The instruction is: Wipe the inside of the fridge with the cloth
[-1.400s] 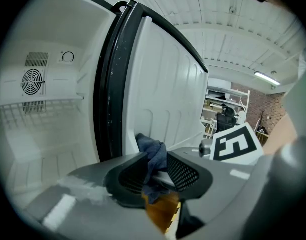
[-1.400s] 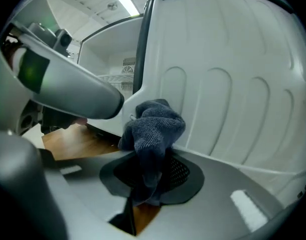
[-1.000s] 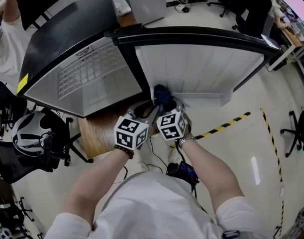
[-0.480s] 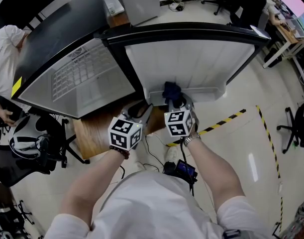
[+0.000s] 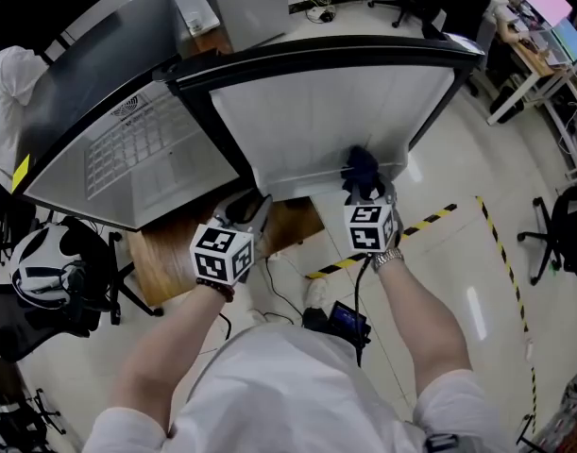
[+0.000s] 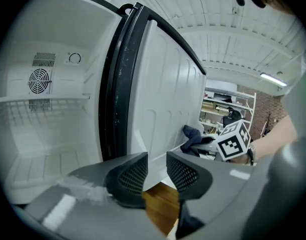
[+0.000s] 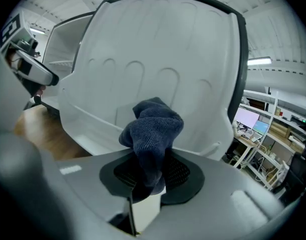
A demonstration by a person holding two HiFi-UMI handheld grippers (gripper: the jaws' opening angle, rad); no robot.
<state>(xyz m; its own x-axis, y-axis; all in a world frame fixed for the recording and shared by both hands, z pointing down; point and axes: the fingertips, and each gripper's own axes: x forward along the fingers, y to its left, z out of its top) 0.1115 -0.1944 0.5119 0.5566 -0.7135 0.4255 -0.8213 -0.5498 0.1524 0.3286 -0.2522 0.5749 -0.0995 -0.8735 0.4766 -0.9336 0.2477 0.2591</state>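
The right tongs [image 7: 151, 176] are clamped on the dark blue cloth [image 7: 153, 126], which bunches up above the pads and sits near the lower right of the head view, against the white inner lining of the open fridge door [image 5: 316, 121], just over the door shelf [image 5: 297, 182]. The left tongs [image 6: 157, 171] hover low in the middle of their own view with the jaws a little apart and nothing between them, in front of the door's hinge edge, the fridge compartment [image 6: 42, 134] lying to the left. The risks, as I judge them: only a small fold of cloth is pinched, so a firm drag across the ribbed lining or the shelf lip could pull it free. With so little cloth ahead of the pads, hard plastic might scrape the lining instead. And the door is unbraced, so it may swing away under pressure.
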